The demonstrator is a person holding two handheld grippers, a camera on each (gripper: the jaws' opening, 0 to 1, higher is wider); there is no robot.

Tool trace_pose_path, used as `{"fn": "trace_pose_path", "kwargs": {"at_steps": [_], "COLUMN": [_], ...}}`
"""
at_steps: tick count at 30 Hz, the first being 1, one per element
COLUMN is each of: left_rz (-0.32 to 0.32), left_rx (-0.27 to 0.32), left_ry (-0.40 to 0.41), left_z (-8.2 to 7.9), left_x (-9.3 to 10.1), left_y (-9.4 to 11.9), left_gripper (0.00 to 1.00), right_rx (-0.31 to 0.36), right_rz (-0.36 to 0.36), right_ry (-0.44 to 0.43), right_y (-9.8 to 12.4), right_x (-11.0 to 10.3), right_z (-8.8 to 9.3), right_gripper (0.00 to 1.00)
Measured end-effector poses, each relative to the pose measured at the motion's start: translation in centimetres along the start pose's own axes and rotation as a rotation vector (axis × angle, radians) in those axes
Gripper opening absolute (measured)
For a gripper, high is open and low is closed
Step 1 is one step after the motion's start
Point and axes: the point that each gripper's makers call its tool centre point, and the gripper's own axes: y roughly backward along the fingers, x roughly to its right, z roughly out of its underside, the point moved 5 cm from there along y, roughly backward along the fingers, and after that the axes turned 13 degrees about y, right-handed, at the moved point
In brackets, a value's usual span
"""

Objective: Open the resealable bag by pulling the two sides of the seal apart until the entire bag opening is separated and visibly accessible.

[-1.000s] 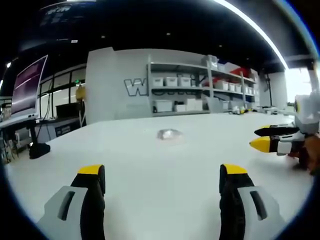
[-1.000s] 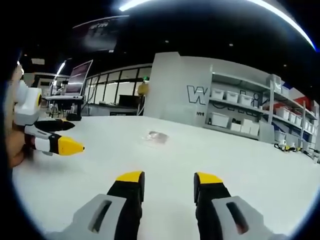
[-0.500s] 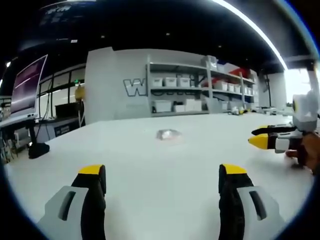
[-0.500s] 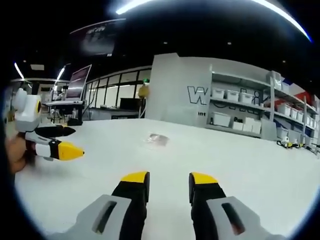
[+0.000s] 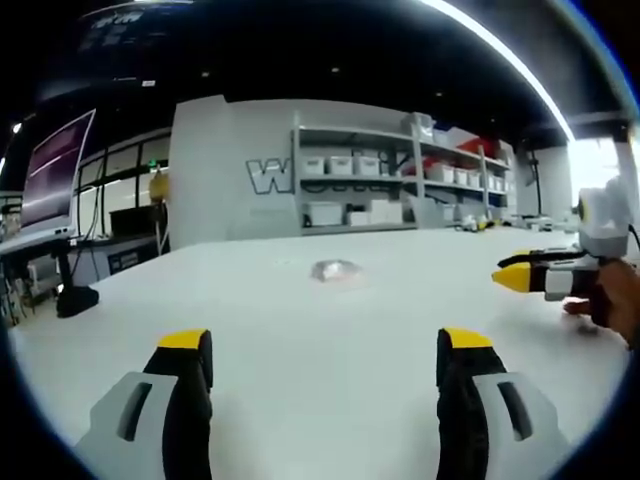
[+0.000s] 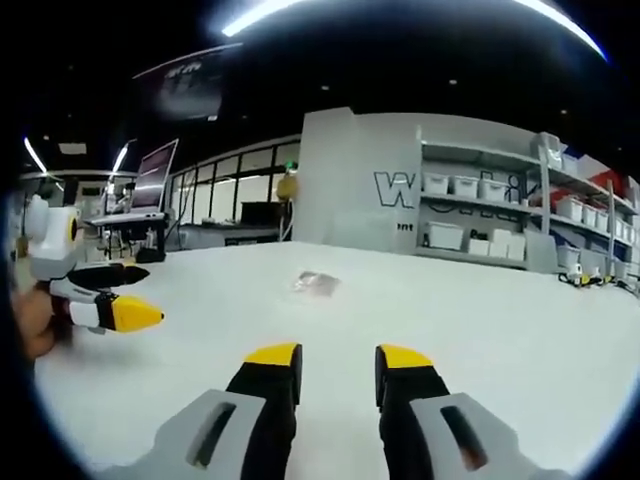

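Wide bare white worktop [image 5: 320, 330] on all sides of the resealable bag [image 5: 336, 269], which lies flat and alone well out ahead of both tools; in the right gripper view the bag [image 6: 318, 283] sits up and a little left of centre. Nothing touches it. The worktop's far edge runs in front of the shelving; its left edge falls away toward a black monitor stand [image 5: 75, 297].

Left hand-held gripper [image 5: 325, 345]: jaws spread wide apart, yellow tips level, nothing between them, held low over the worktop and aimed at the bag. It also enters the right gripper view from the left [image 6: 130, 300], one black tip above one yellow tip with a clear gap, a hand [image 6: 35, 322] wrapped behind it.

Right hand-held gripper [image 6: 338, 357]: jaws close together with a narrow gap left, empty, pointing toward the bag. Seen from the left gripper view [image 5: 515, 272] it comes in from the right, its yellow tip forward and a hand [image 5: 610, 312] gripping its body. Both tools are well apart from the bag and from each other.

Room: grey partition wall with large lettering [image 5: 265, 176], metal shelves [image 5: 400, 175] carrying white bins, a screen [image 5: 55, 170] at far left, ceiling strip light [image 5: 500, 45].
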Motion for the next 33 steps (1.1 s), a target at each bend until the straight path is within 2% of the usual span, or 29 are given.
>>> {"fn": "trace_pose_path", "kwargs": {"at_steps": [33], "left_rz": [0.004], "left_rx": [-0.009], "left_ry": [0.001], "left_z": [0.2], "left_x": [-0.1], "left_y": [-0.2], "left_gripper": [0.91], "right_rx": [0.006], "right_rz": [-0.028], "right_ry": [0.012], "right_y": [-1.5], "right_x": [0.3], "right_z": [0.0], "right_gripper": [0.23]}}
